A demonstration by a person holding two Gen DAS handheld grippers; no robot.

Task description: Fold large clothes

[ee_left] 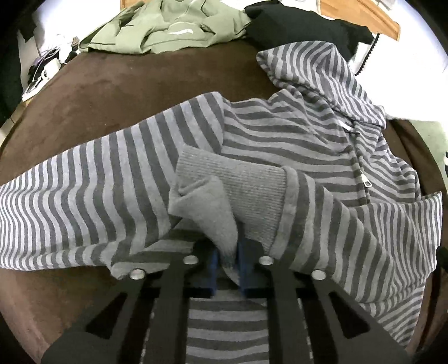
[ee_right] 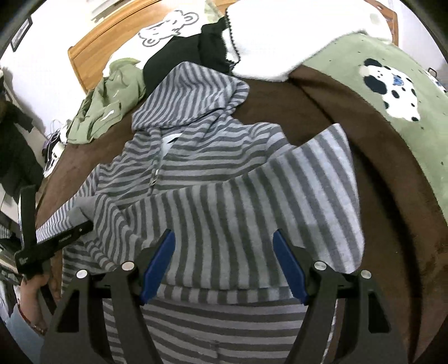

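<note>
A grey striped zip hoodie (ee_left: pixel 294 131) lies front up on a brown bed cover (ee_left: pixel 98 92), hood toward the far side. My left gripper (ee_left: pixel 228 252) is shut on the hoodie's plain grey ribbed cuff (ee_left: pixel 212 207), with the sleeve drawn across the chest. In the right wrist view the hoodie (ee_right: pixel 212 140) fills the middle, and its other sleeve (ee_right: pixel 252 212) lies folded across the body. My right gripper (ee_right: pixel 224 246) is open just above that sleeve, holding nothing. The left gripper (ee_right: pixel 56 240) shows at the left edge of that view.
A light green jacket (ee_left: pixel 168 28) and a black garment (ee_left: pixel 294 25) lie crumpled at the far side. A white fleece (ee_right: pixel 280 36) and a green blanket with a dog print (ee_right: pixel 392 92) lie far right. Cables and a charger (ee_left: pixel 44 70) sit off the bed's left edge.
</note>
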